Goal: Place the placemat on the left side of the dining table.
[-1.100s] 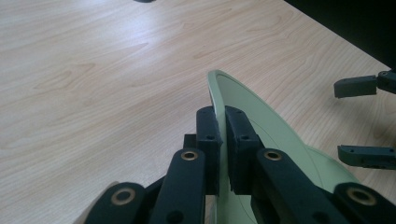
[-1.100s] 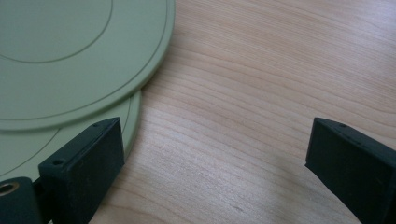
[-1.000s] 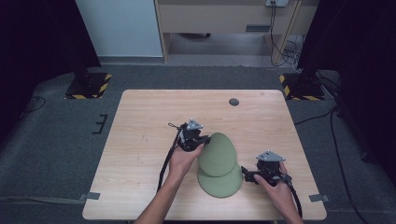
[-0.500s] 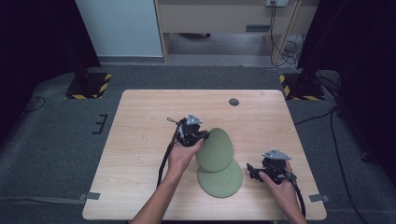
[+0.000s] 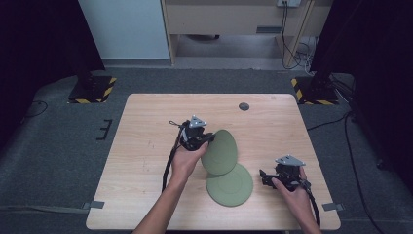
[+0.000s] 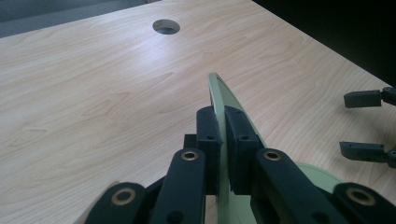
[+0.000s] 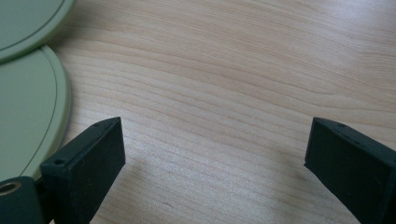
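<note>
Two round green plates are on the wooden table (image 5: 146, 161). The lower plate (image 5: 233, 187) (image 7: 25, 121) lies flat. The upper plate (image 5: 221, 151) (image 6: 215, 91) (image 7: 28, 18) is tilted, its lower edge resting over the flat one. My left gripper (image 5: 209, 138) (image 6: 222, 121) is shut on the upper plate's left rim, with the rim clamped between its pads. My right gripper (image 5: 263, 178) (image 7: 212, 144) stands open just right of the flat plate, low over the bare wood, with nothing between its jaws. It is also in the left gripper view, at the right edge (image 6: 366, 123).
A round cable hole (image 5: 244, 106) (image 6: 166, 26) sits near the table's far edge. Striped stand bases (image 5: 92, 90) (image 5: 311, 90) rest on the grey floor beyond the far corners. Bare wood spreads to the left and to the far side.
The left gripper has swung the upper plate up and to the left, uncovering more of the flat plate. The right gripper has drawn slightly away from the plates' right edge.
</note>
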`<state>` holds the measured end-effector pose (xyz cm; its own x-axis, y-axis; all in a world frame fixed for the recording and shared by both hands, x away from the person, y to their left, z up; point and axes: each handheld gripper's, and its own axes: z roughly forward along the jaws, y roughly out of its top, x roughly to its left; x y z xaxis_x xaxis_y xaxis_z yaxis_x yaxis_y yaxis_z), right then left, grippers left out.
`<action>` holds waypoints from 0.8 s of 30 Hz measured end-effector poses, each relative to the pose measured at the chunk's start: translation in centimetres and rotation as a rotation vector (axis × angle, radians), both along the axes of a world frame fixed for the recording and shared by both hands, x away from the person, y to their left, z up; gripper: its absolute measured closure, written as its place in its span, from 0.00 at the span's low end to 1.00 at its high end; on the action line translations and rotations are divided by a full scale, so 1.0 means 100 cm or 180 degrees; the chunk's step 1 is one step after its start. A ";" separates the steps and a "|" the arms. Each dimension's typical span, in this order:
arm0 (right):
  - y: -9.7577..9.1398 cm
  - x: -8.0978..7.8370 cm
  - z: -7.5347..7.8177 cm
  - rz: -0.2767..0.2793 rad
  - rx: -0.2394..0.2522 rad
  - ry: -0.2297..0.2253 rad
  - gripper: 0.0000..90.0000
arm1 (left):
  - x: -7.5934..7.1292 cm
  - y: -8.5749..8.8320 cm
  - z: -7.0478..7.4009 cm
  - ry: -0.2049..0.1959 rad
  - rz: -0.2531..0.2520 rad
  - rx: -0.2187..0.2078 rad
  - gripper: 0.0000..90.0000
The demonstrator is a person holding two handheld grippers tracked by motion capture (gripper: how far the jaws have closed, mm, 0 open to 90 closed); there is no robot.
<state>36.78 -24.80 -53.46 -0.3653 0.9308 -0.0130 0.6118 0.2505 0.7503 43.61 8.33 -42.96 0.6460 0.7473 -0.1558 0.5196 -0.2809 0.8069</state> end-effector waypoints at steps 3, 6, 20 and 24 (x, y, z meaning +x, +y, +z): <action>-0.001 0.000 0.000 -0.0016 0.0000 -0.0005 0.06 | 0.001 0.002 0.001 -0.0006 0.0007 -0.0011 0.95; -0.003 -0.001 0.000 -0.0029 -0.0002 -0.0014 0.06 | 0.001 0.004 0.005 -0.0026 0.0011 0.0000 0.95; -0.003 0.000 0.000 -0.0024 -0.0014 -0.0002 0.06 | 0.002 0.013 0.013 -0.0079 0.0070 0.0013 0.95; -0.002 0.000 -0.001 -0.0015 -0.0021 0.0000 0.06 | 0.002 0.014 0.015 -0.0088 0.0070 0.0000 0.95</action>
